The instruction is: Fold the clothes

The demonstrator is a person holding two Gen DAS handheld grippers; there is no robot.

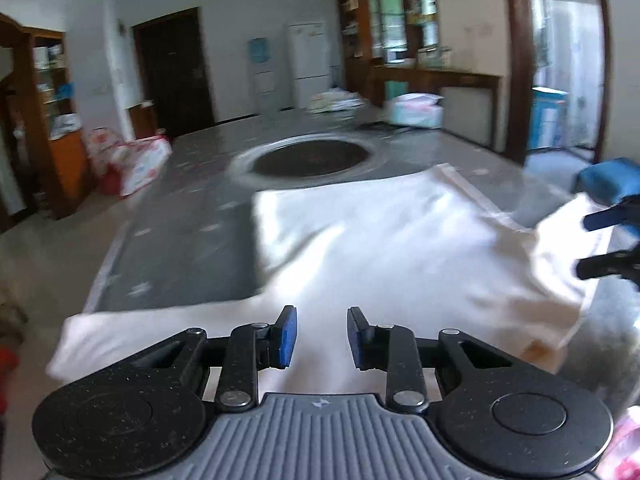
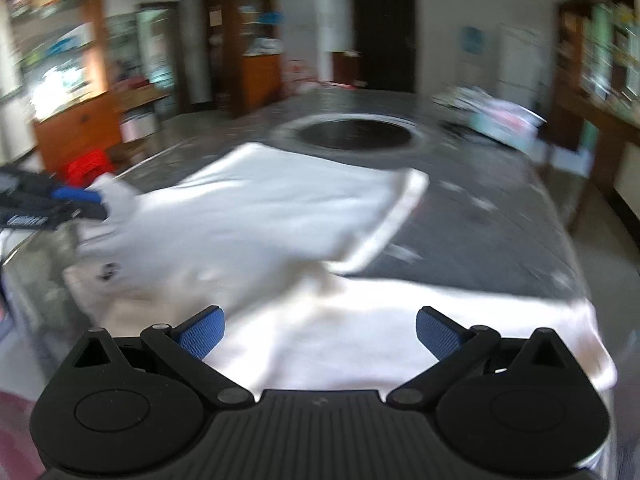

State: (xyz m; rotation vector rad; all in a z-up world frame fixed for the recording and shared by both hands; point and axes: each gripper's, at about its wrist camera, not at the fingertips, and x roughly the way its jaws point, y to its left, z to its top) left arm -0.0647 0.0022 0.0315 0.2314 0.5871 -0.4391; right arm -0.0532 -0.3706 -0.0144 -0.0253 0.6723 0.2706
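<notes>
White garment (image 1: 384, 248) lies on the grey table (image 1: 180, 216), bunched toward the near edge, one panel already folded over and reaching toward the round dark inset (image 1: 316, 156) at the table's middle; a flap drapes off the near-left corner in the left wrist view; its long axis looks to run along the near edge, side to side across both cameras (heavy blur, so take that loosely). Left gripper (image 1: 322, 336) sits directly over the cloth at the near edge, jaws slightly parted, nothing between the pads, released; it tilts down at the fabric. Right gripper (image 2: 320, 332) is spread wide, empty, also angled down over the near-edge cloth; from the left wrist view its fingers (image 1: 600, 264) show at the garment's right end, just beside the raised hem. Each gripper is nearest its own end; left is closer to the draped flap, right to the lifted corner. My read: next move is a fresh pinch on the near edge, both ends, then carry away toward the inset; risk is grabbing one layer only where the cloth is doubled.
</notes>
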